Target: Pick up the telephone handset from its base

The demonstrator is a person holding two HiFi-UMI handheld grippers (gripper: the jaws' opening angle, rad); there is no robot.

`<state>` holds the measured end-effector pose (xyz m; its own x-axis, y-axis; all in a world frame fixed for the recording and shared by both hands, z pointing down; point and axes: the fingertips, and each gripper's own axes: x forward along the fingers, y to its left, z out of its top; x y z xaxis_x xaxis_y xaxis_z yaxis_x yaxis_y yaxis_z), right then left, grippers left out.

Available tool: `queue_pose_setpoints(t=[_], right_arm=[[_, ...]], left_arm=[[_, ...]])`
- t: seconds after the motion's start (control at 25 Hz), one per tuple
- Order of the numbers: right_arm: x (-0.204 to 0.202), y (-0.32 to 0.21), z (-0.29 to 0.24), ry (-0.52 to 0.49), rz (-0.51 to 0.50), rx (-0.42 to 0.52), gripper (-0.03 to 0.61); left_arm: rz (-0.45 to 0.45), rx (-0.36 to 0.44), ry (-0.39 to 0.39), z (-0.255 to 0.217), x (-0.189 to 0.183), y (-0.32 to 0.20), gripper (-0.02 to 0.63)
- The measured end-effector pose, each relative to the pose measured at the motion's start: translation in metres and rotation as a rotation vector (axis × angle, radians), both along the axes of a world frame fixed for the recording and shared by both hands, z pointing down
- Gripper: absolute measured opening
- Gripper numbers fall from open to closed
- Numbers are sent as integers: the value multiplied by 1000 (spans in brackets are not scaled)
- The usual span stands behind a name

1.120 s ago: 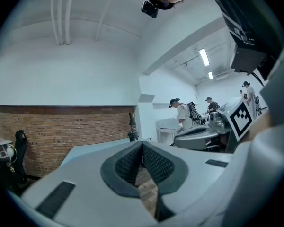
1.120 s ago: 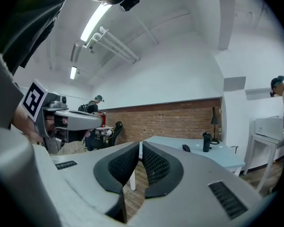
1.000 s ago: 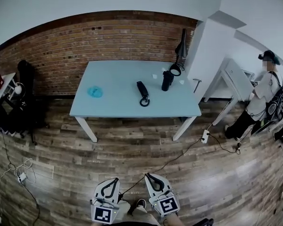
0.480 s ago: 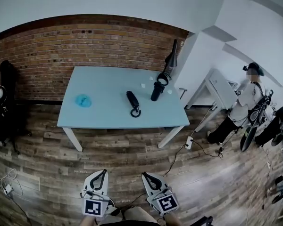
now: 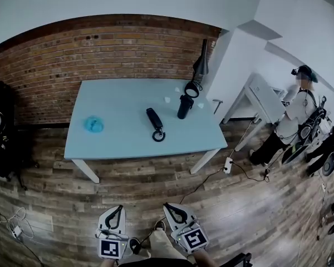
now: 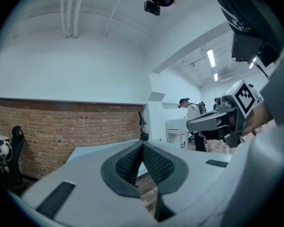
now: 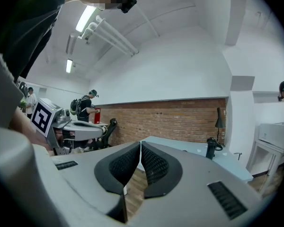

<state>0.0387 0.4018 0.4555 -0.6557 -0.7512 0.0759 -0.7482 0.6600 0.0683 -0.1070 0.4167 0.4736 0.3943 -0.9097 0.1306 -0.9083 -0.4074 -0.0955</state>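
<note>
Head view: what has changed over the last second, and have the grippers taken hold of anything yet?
The camera has come a little nearer. The table sits lower and slightly larger in view, though still well ahead. Nothing was taken hold of or let go. The left gripper and right gripper stay shut and empty, and the handset lies where it was on the table.

Head view high, steeply down on the far table (image 5: 122, 135); both gripper views low, level, toward it.

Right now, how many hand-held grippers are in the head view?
2: the left hand-held gripper at the bottom edge, the right hand-held gripper beside it, both short of the table.
</note>
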Motion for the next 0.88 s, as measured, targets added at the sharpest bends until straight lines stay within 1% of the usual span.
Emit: queue_pose_setpoints(t=[0.12, 0.16, 0.32, 0.4, 0.52, 0.56, 0.64, 0.72, 0.8, 0.88], right_arm=[[13, -29, -1, -29, -3, -46, 15], [18, -39, -1, -37, -5, -48, 15], [53, -80, 1, -53, 7, -26, 15], [74, -93, 5, -63, 20, -30, 15], [103, -108, 11, -70, 36, 0, 15], [111, -111, 14, -68, 45, -5, 15], [124, -116, 19, -67, 63, -36, 15], [132, -119, 25, -65, 70, -59, 15], [137, -125, 30, -58, 86, -67, 15], [142, -133, 34, -51, 122, -66, 15]], left_arm=[[-16, -11, 0, -7, 17, -24, 18], [-19, -14, -5, -10, 23, -32, 18], [-31, -6, -10, -20, 55, -72, 18], [-28, -17, -15, -20, 72, -82, 18], [-29, -43, -22, -22, 93, -95, 19], [-28, -44, -21, -22, 99, -100, 18], [-20, -35, -17, -18, 107, -107, 18], [-10, -53, -17, -12, 112, -112, 18], [-1, -63, -13, -7, 116, -119, 19], [8, -77, -15, -2, 118, -125, 18]])
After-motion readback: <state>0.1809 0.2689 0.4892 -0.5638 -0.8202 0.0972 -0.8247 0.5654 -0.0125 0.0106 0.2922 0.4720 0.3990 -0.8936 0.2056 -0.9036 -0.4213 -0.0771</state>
